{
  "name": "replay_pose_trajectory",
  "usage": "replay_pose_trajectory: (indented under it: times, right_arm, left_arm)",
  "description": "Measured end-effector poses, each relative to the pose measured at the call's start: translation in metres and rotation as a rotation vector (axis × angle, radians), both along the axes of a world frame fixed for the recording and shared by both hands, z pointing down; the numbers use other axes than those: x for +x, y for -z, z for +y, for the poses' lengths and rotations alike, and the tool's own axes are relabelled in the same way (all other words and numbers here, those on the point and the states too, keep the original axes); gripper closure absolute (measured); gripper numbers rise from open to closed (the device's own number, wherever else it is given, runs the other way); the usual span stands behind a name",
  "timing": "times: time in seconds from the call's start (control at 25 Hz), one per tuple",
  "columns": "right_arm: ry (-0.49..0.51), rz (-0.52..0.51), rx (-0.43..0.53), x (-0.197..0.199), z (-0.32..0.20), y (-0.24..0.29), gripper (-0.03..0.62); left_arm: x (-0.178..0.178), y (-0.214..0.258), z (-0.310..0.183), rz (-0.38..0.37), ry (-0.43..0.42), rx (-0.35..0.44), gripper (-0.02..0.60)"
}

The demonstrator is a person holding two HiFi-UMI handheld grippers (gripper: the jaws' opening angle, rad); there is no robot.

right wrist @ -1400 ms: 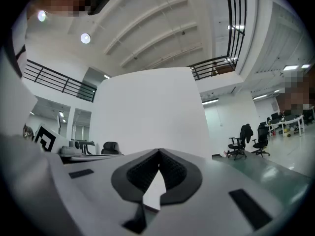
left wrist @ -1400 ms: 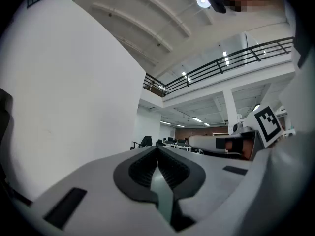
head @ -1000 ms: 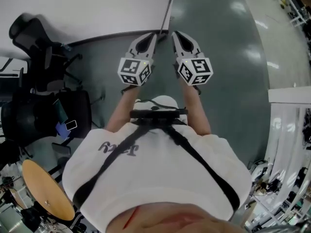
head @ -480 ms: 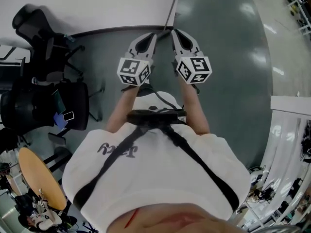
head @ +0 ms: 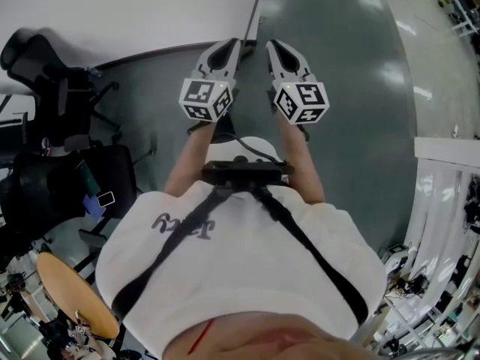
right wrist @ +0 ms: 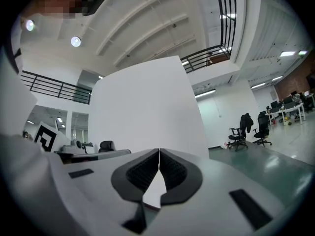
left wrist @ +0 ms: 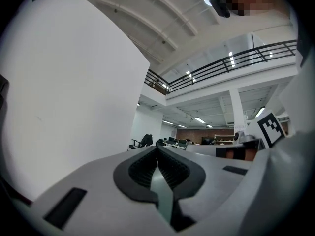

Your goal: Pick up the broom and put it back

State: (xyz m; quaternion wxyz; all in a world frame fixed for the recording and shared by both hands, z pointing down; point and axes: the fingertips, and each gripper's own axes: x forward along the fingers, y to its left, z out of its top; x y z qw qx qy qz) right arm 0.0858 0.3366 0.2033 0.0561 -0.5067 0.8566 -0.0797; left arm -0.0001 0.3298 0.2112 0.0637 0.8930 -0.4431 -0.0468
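Note:
No broom shows plainly in any view. A thin dark line (head: 255,13) runs up at the end of the white partition wall (head: 135,10); I cannot tell whether it is a handle or the wall's edge. My left gripper (head: 233,46) and right gripper (head: 271,47) are held side by side, level, in front of the person's body, pointing toward that wall end. In the left gripper view the left gripper (left wrist: 157,149) is shut with nothing between its pads. In the right gripper view the right gripper (right wrist: 159,151) is likewise shut and empty, facing the white wall (right wrist: 142,112).
Black office chairs (head: 52,73) crowd the left side by the wall's dark baseboard. A round wooden table (head: 75,295) sits at lower left. A white rack (head: 446,201) stands at the right. Glossy green floor (head: 352,88) stretches ahead and right, with two distant chairs (right wrist: 253,127).
Both grippers have moved together toward the wall's end and sit slightly higher in the head view. The chairs have shifted in the picture. The jaws stay shut.

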Motion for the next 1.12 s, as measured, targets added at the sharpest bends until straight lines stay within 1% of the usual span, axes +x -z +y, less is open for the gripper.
replay_pose_trajectory:
  times: [0.12,0.2,0.32,0.4,0.48,0.56,0.68,0.8,0.88,1.0,1.12]
  right_arm:
    - [-0.037,-0.006,0.009,0.008,-0.039,0.005,0.588]
    - [-0.049,-0.013,0.007,0.005,-0.069,0.004,0.588]
    - [-0.044,-0.018,0.004,-0.008,-0.121,0.008,0.588]
    - [-0.037,-0.010,0.017,-0.018,-0.154,0.019,0.588]
    - [-0.033,0.001,0.030,-0.034,-0.183,0.027,0.588]
    - [-0.029,0.015,0.025,-0.052,-0.207,0.027,0.588]
    - [-0.010,0.027,0.000,-0.076,-0.233,0.020,0.588]
    - [0.004,0.050,-0.027,-0.084,-0.251,0.007,0.588]
    - [-0.015,0.045,-0.054,-0.080,-0.265,-0.005,0.588]
    - [-0.054,0.014,-0.095,-0.068,-0.277,-0.025,0.588]
    - [-0.068,0.010,-0.114,-0.059,-0.284,-0.037,0.588]
  left_arm:
    - [0.004,0.002,-0.038,-0.009,-0.030,0.009,0.569]
    - [0.001,0.002,-0.066,-0.017,-0.046,0.010,0.569]
    - [-0.008,0.009,-0.115,-0.032,-0.058,0.015,0.569]
    - [-0.014,0.020,-0.148,-0.041,-0.061,0.035,0.569]
    - [-0.026,0.027,-0.176,-0.039,-0.064,0.050,0.569]
    - [-0.040,0.027,-0.198,-0.029,-0.067,0.042,0.569]
    - [-0.058,0.017,-0.224,-0.030,-0.063,0.012,0.569]
    - [-0.065,0.004,-0.249,-0.011,-0.052,-0.019,0.569]
    - [-0.064,-0.006,-0.265,0.000,-0.066,-0.032,0.569]
    - [-0.060,-0.024,-0.277,-0.011,-0.100,-0.052,0.569]
    - [-0.061,-0.040,-0.285,-0.012,-0.102,-0.079,0.569]
